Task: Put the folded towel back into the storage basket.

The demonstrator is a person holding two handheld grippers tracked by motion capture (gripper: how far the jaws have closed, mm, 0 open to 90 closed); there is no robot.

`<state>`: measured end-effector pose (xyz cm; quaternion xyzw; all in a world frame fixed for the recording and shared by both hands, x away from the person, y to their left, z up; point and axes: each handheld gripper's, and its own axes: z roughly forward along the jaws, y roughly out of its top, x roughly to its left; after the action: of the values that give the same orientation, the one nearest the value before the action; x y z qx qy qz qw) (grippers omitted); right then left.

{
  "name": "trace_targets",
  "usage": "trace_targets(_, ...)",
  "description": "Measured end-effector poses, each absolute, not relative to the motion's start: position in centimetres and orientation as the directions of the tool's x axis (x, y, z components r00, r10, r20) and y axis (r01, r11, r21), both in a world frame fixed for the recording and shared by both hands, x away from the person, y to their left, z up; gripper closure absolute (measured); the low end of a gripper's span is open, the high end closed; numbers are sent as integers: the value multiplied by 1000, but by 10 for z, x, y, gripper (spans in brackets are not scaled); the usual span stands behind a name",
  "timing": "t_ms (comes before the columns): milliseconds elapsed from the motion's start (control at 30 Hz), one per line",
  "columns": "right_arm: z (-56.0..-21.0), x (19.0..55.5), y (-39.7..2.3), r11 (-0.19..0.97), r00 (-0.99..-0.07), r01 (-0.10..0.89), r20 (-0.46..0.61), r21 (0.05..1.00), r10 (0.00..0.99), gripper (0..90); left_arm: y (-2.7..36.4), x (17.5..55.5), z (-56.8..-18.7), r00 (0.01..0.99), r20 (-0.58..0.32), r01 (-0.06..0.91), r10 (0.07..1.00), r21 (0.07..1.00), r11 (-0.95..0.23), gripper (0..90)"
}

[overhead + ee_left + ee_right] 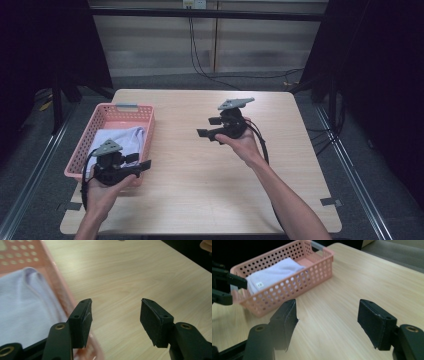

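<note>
Nearest the high camera, the left gripper (142, 165) hovers at the near corner of a pink perforated plastic basket (148, 131), its black jaws spread with only air between them; its own view looks past the basket's near wall (65, 298) onto the bare wood. Inside the basket lies a folded pale lavender cloth (122, 139), resting flat on the floor of the basket and filling much of its near half, with a small white label (259, 284) on its upper face. The right gripper (206, 127) is held over the middle of the light wooden table (200, 190), well apart from the basket, jaws likewise open and holding nothing. Judging by its look, the cloth is light, soft and limp: it should sag and unfold if lifted by one point, and the pads should grip it without slipping. A sound hold would be a pinch on a folded edge or corner (294, 263), through all layers, ideally with both grippers at two corners so it hangs evenly clear of the basket walls.
</note>
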<state>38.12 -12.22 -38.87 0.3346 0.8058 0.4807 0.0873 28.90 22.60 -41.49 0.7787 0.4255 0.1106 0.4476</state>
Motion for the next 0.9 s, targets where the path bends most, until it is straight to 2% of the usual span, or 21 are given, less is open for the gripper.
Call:
trace_targets(367,-411,334,-199,282,-704,494,188,823,685,314,184,289,-431,644,-227,569,730,780,-259,406)
trace_targets(500,-418,309,-222,262,-679,507,193,821,708,314,166,281,-444,660,-175,557,730,766,-320,380)
trace_targets(567,-424,295,-233,269,-669,525,196,807,717,320,163,279,-446,676,-211,568,706,760,-316,363)
trace_targets(667,-433,275,-252,272,-649,546,194,793,736,326,160,269,-449,684,-205,568,700,752,-335,350)
trace_targets(767,-442,257,-272,219,-606,575,231,788,761,325,162,257,-457,696,-198,574,690,731,-369,348)
trace_targets(900,-453,233,-288,201,-570,601,239,773,786,325,171,239,-469,682,-235,606,693,712,-354,341)
